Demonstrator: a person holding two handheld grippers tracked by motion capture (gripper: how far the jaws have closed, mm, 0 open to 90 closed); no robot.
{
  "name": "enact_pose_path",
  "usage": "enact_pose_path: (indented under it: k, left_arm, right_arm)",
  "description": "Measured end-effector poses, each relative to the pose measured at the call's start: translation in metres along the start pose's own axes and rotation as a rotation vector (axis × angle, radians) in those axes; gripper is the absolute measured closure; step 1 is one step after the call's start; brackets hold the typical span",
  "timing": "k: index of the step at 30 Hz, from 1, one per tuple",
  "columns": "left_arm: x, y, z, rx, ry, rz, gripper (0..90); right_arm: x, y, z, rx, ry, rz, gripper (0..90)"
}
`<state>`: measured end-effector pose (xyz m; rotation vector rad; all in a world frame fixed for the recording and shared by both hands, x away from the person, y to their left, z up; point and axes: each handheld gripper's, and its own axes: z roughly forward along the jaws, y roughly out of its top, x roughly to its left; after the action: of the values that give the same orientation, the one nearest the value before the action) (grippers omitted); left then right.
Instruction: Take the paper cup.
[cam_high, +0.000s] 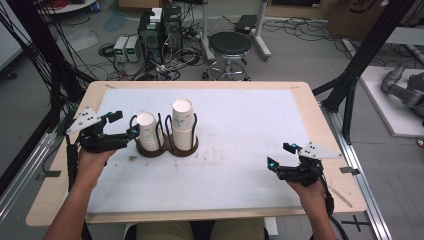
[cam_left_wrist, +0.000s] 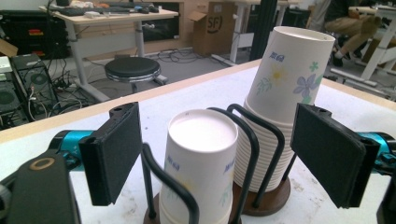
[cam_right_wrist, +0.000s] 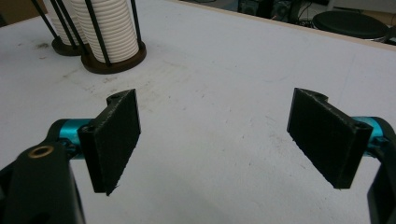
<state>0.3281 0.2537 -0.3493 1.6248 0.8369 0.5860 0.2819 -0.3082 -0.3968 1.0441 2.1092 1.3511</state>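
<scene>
The left black two-jaw gripper (cam_high: 127, 125) is sitting at the left side of the white-topped wooden table (cam_high: 240, 125), its jaws spread wide and reaching around the shorter stack of upturned white paper cups (cam_high: 147, 131), which is standing in a dark wire holder with a round brown wooden base (cam_high: 152, 149). In the left gripper view that stack (cam_left_wrist: 201, 163) is rising between the two flat black pads (cam_left_wrist: 114, 151), neither pad touching it. Just beside it, the taller stack of flower-printed paper cups (cam_high: 183, 124) is standing in a matching wire holder (cam_high: 186, 146), the two bases touching. The right black gripper (cam_high: 281, 155) is hovering near the table's right edge, well apart from the cups, its jaws also gaping wide with nothing between them but bare, scuffed tabletop (cam_right_wrist: 224, 93). A black round stool (cam_high: 230, 45) is standing beyond the table.
</scene>
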Motion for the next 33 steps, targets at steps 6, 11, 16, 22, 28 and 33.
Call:
enact_pose_path:
  k: [6, 11, 16, 22, 28, 33]
  left_arm:
    - [0.001, 0.007, 0.014, 0.04, -0.005, 0.01, 17.6]
    - [0.003, 0.011, 0.026, 0.077, 0.004, 0.006, 17.6]
    - [0.005, 0.008, 0.037, 0.138, 0.016, 0.006, 18.6]
    - [0.005, 0.005, 0.046, 0.184, 0.023, 0.018, 21.0]
    - [0.006, 0.002, 0.05, 0.218, 0.028, 0.024, 26.1]
    - [0.006, 0.0, 0.053, 0.24, 0.006, 0.029, 34.6]
  right_arm:
    - [-0.001, -0.001, 0.0, -0.001, 0.003, 0.001, 17.7]
    - [-0.001, -0.001, 0.0, 0.0, 0.008, 0.003, 17.7]
    - [-0.001, -0.001, 0.001, 0.003, 0.012, -0.001, 17.7]
    - [-0.001, -0.001, 0.001, 0.003, 0.015, 0.006, 17.7]
    - [-0.001, -0.001, 0.001, 0.004, 0.018, 0.008, 17.7]
    - [-0.002, -0.001, 0.001, 0.006, 0.018, 0.008, 17.7]
